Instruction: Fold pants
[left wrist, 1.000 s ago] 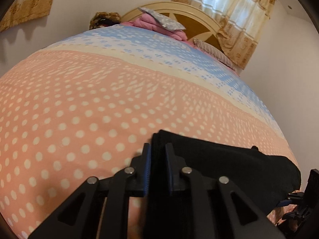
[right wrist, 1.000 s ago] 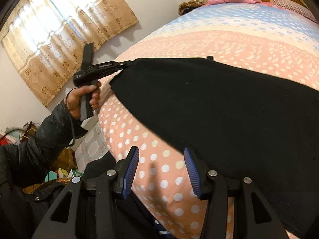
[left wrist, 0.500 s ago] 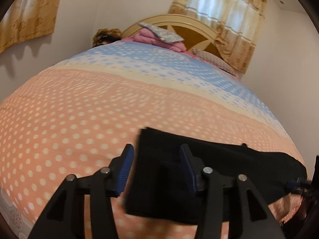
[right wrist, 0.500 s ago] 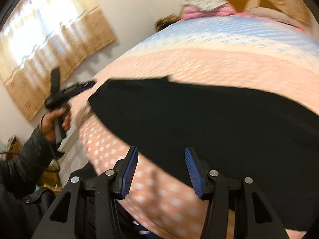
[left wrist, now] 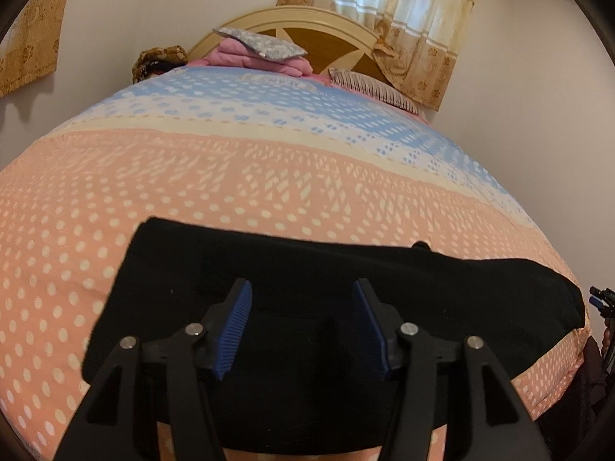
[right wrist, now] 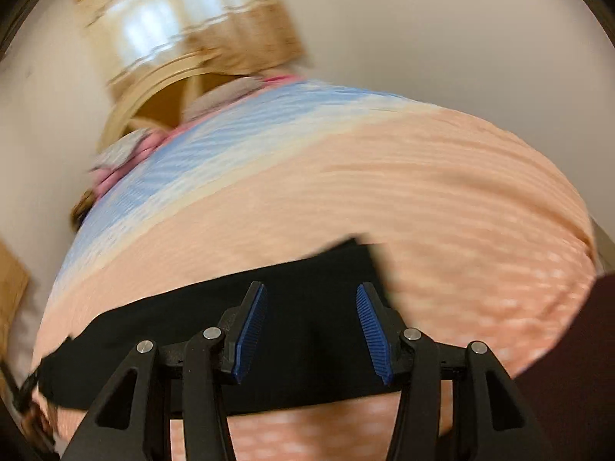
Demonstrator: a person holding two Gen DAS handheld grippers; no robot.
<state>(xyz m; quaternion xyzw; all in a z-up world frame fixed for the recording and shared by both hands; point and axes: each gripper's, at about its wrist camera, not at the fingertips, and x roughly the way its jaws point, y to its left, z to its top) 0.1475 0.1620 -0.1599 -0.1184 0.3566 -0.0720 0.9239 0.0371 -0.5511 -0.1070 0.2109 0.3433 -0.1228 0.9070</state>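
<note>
left wrist view: the black soft-fabric folded pants (left wrist: 307,288) are seen lying flat on the peach dotted quilted bedspread (left wrist: 192,176), long axis running 9 to 3 o'clock, directly beneath the left gripper (left wrist: 301,326). its jaws have just been opening; the blue ribbed pads (left wrist: 234,326) are parted, nothing pinched. tool is pitched down toward 12 o'clock. the pink bedding pile (left wrist: 253,55) is noted at 12 o'clock.

right wrist view (blurred): the right gripper (right wrist: 313,330) is held half-wide, empty, over the pants' end (right wrist: 346,269); cloth extends toward 8 o'clock. each hand is judged nearest its own end.
</note>
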